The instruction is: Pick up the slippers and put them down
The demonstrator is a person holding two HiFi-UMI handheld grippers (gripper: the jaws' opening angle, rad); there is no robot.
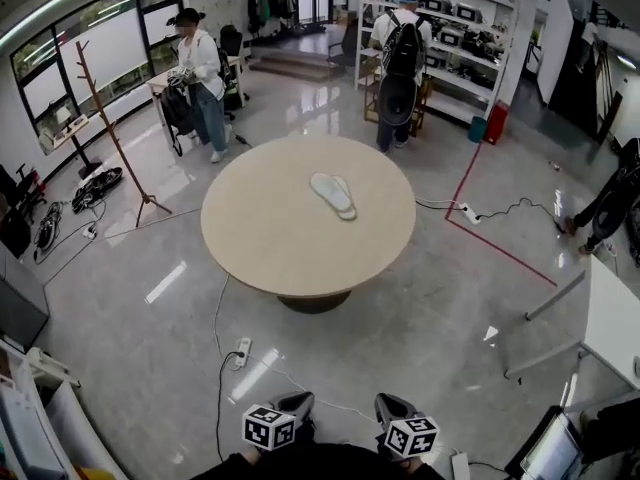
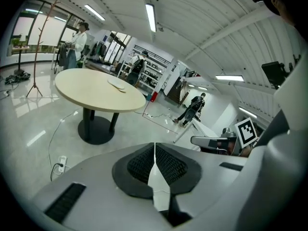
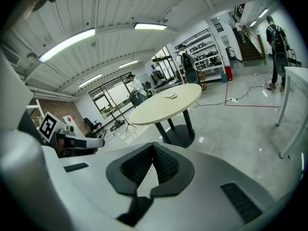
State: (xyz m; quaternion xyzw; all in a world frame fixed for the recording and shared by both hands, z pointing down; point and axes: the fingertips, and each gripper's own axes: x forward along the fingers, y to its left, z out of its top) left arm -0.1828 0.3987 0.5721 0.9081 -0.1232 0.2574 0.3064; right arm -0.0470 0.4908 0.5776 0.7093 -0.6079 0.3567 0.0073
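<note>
Glossy grey floor of an open workroom, with a round table (image 1: 270,258) on a single dark pedestal standing at its middle. The slippers (image 1: 333,194), a pale pair lying close side by side, rest on the table top, past its centre toward the far edge and a little to the right. Beyond the table stand two people, one on its far left and one at the shelving (image 1: 450,48) on its far right. A wooden coat stand (image 1: 110,128) rises to the left of the table, and a white power strip (image 1: 241,351) lies on the floor on its near side.

The left gripper (image 2: 154,165) and the right gripper (image 3: 153,162) hang side by side on the near side of the table, well apart from it. Each has its ribbed pads pressed together with nothing between them.

Step in hand, as judged: the approach. The slippers lie untouched, so neither the pick nor the placing has begun.

The next move calls for closing the gap to the near rim, parting the jaws, and reaching over the top to the pair. Since they lie flat and thin, a low, shallow entry at an edge seems needed.
</note>
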